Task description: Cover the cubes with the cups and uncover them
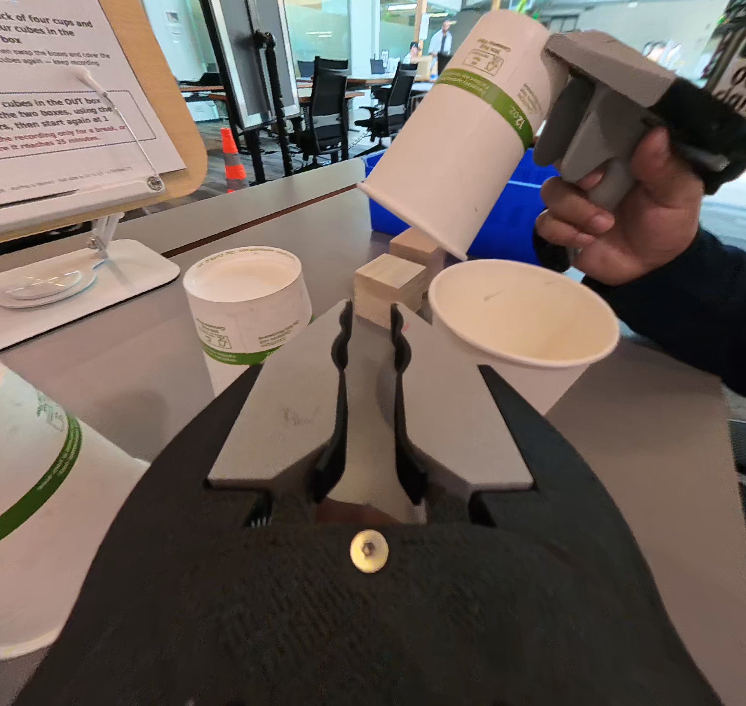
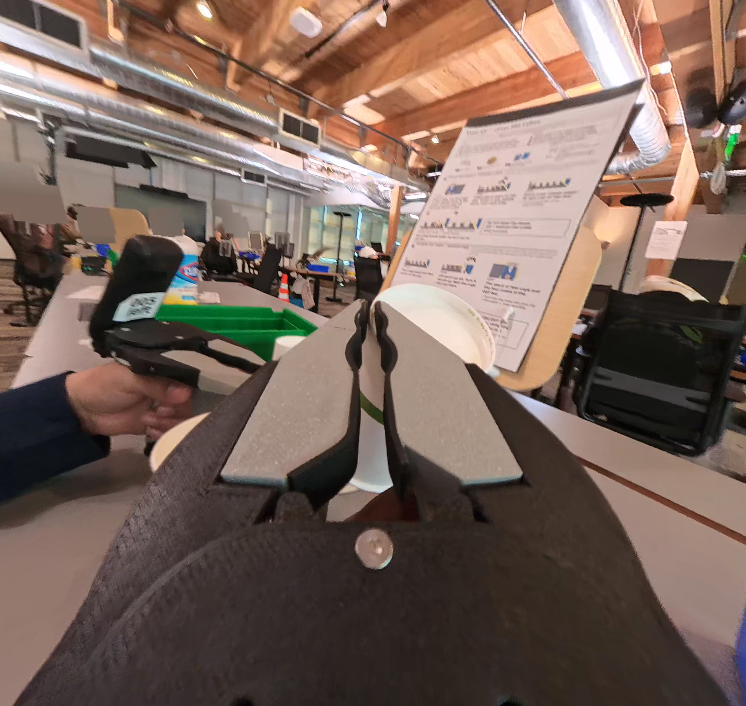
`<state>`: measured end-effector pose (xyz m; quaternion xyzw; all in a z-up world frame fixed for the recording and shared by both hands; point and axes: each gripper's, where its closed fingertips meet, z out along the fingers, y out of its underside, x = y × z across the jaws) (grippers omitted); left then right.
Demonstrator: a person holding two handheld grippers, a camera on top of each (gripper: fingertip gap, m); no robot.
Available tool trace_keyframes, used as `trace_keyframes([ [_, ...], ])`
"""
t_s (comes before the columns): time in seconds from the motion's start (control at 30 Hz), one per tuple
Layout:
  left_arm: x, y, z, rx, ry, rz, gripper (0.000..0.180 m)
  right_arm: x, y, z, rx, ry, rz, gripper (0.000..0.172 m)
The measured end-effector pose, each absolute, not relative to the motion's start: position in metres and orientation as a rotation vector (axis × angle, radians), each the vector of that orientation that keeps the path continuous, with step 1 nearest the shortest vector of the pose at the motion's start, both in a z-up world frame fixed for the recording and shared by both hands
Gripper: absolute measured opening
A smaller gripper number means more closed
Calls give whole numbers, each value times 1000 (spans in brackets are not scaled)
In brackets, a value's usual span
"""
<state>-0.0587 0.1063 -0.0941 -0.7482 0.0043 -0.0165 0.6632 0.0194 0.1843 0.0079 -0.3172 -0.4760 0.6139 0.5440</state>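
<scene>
Left gripper (image 1: 371,315): grey fingers with black wavy pads, held low over the grey table (image 1: 121,363), jaws parted, nothing between them. Upright cup (image 1: 520,323): white paper, mouth up, just beside the right finger. Inverted cup (image 1: 246,303): white with green band, base up, on the table to the left; another banded cup (image 1: 36,484) is seen at the left edge. Two wooden cubes (image 1: 389,282), pale, uncovered, are set one behind the other past the fingertips. Right gripper (image 2: 371,315): raised and tilted in a hand (image 1: 629,218), clenched on the base rim of a lifted cup (image 1: 464,133), mouth slanting down above the farther cube.
</scene>
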Motion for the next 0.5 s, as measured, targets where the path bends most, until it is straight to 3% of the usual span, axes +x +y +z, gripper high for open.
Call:
trace_keyframes([
  [0.5,-19,93,-61,-1502,82,-439,24,46,151,27,-579,-1147,1748,0],
])
